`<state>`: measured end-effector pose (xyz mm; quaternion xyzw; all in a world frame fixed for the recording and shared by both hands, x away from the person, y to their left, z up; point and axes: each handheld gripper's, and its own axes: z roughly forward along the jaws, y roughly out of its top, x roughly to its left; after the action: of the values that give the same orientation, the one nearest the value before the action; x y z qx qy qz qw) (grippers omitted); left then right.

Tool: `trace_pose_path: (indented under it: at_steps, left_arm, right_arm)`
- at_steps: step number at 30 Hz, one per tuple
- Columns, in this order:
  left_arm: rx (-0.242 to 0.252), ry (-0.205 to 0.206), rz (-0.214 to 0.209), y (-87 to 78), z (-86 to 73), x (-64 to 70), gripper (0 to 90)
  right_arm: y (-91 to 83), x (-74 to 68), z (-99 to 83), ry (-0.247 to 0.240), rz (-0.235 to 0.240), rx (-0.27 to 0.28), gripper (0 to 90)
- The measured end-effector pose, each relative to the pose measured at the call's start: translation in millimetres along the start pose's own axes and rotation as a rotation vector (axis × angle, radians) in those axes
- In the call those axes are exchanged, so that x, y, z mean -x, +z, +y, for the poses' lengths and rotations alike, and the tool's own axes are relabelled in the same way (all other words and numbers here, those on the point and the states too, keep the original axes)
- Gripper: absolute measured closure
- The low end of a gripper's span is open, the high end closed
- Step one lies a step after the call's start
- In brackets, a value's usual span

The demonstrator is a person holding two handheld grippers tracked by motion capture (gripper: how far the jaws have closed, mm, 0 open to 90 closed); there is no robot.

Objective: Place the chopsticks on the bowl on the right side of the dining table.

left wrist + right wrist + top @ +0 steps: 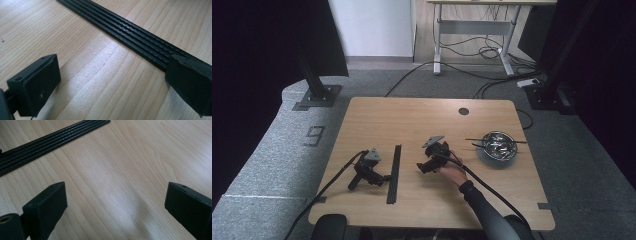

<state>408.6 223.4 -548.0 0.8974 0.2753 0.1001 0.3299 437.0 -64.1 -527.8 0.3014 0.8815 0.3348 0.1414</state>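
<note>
Grey carpet surrounds a pale wooden counter (377, 115). At its left lies the left hand-held gripper (384, 178), unheld, jaws wide apart, its tip just beside a long black ribbed strip (394, 173). That strip lies flat, its long axis running from the near edge away toward the far side. It looks thin, light, stiff and low-lying, so awkward to pinch; probably best taken near one end. Right hand-held gripper (421, 167), held, jaws apart, empty. Farther right, a metal bowl (499, 142).

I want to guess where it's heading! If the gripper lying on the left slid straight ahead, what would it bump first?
Probably the long black ribbed strip on the wooden table: the open left gripper points at it, one jaw apparently already at its edge.
</note>
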Motion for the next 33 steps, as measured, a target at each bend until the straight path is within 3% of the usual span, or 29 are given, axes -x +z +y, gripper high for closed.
trace_pose_path:
  at_steps: [33]
  left_arm:
    - [0.000,0.002,0.001,0.0,0.0,-0.2,0.0]
  right_arm:
    - [39.8,-45.3,48.1,-0.076,0.090,0.014,4.9]
